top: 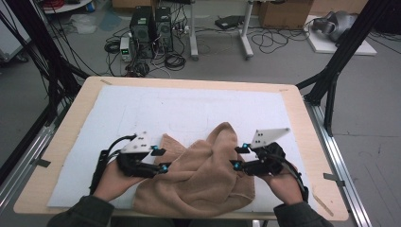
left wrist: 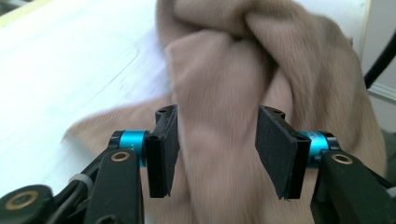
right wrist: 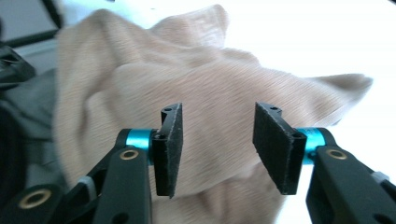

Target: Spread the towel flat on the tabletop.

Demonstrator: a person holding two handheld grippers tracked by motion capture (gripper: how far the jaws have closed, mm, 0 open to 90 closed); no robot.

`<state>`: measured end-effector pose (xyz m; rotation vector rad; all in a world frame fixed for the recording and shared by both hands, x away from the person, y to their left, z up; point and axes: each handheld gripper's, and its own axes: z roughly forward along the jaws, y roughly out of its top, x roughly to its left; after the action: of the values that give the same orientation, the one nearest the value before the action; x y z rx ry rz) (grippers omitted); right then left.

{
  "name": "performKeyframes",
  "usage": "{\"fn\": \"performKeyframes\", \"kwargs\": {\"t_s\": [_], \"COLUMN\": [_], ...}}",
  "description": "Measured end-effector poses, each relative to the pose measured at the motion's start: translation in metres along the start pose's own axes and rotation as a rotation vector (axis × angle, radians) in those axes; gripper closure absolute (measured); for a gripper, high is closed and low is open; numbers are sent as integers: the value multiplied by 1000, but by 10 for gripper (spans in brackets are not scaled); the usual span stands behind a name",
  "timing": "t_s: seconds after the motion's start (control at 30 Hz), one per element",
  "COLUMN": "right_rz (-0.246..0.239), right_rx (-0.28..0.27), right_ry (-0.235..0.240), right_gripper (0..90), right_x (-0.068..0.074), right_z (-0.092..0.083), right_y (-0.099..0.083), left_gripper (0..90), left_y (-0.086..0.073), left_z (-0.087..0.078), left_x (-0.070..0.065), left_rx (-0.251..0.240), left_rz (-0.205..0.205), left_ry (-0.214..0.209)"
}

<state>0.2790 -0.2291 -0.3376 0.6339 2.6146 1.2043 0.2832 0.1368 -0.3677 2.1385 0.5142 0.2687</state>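
A tan knitted garment (top: 198, 175) lies crumpled on the white mat (top: 142, 109) at the near edge of the counter (top: 71, 118), bunched into folds with one peak rising toward the middle. The left tongs (top: 161, 159) sit at its left edge and the right tongs (top: 239, 157) at its right side; both stand apart, and in the two gripper views the cloth shows beyond the gap with neither pair of pads pressing on it. The job in hand looks like spreading or folding the garment, so a good next grip probably means picking a single clear edge or corner on each side rather than a thick bunch, closing fully on the cloth before lifting, and drawing both hands apart evenly so the folds fall out instead of twisting. The knit is soft and may slip or stretch if pinched thinly. No brand, label or writing can be read on the garment, the mat or the tongs.
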Motion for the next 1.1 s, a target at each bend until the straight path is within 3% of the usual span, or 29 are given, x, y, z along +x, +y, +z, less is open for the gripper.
{"fn": "performKeyframes", "kwargs": {"t_s": [0.03, 0.07, 0.1, 0.13, 0.2, 0.23, 0.3, 0.4, 0.5, 0.57, 0.6, 0.67, 0.83, 0.9, 0.93, 0.97, 1.1], "right_rz": [3, 8, 13, 10, 12, 17, 19, 53, 72, 87, 82, 72, 61, 61, 59, 56, 47], "right_rx": [9, 20, 23, 29, 39, 58, 80, 140, 113, 112, 108, 94, 91, 66, 58, 52, 8], "right_ry": [-13, -17, -9, -11, -18, -6, -15, 29, 53, 65, 63, 55, 36, 13, 3, -6, -28], "right_gripper": [461, 446, 428, 419, 418, 436, 458, 640, 774, 818, 833, 846, 853, 858, 858, 859, 860], "right_x": [-6, -11, -17, -22, -27, -34, -36, -42, -42, -42, -41, -41, -42, -44, -45, -46, -45], "right_z": [4, 10, 16, 23, 30, 43, 50, 71, 77, 77, 75, 70, 61, 53, 51, 48, 35], "right_y": [4, 7, 10, 12, 12, 11, 8, -13, -29, -34, -34, -30, -23, -16, -13, -10, 3], "left_gripper": [480, 463, 461, 460, 463, 463, 465, 519, 663, 751, 770, 789, 793, 793, 793, 793, 795], "left_y": [0, 6, 6, 9, 10, 8, 7, 1, -2, 0, 2, 3, 8, 11, 13, 13, 11], "left_z": [0, 21, 21, 42, 52, 69, 77, 95, 104, 105, 102, 99, 76, 62, 46, 46, 7], "left_x": [0, 7, 7, 12, 15, 20, 22, 25, 24, 21, 18, 18, 24, 27, 34, 34, 51], "left_rx": [0, 31, 31, 53, 59, 88, 111, 177, 179, 184, 191, 188, 106, 74, 33, 33, -49], "left_rz": [0, -12, -12, -21, -20, -39, -44, -43, -64, -65, -41, -38, -76, -77, -100, -100, -166], "left_ry": [0, 0, 0, -4, -16, -46, -48, -81, -92, -88, -65, -54, 6, 58, 94, 94, 198]}}
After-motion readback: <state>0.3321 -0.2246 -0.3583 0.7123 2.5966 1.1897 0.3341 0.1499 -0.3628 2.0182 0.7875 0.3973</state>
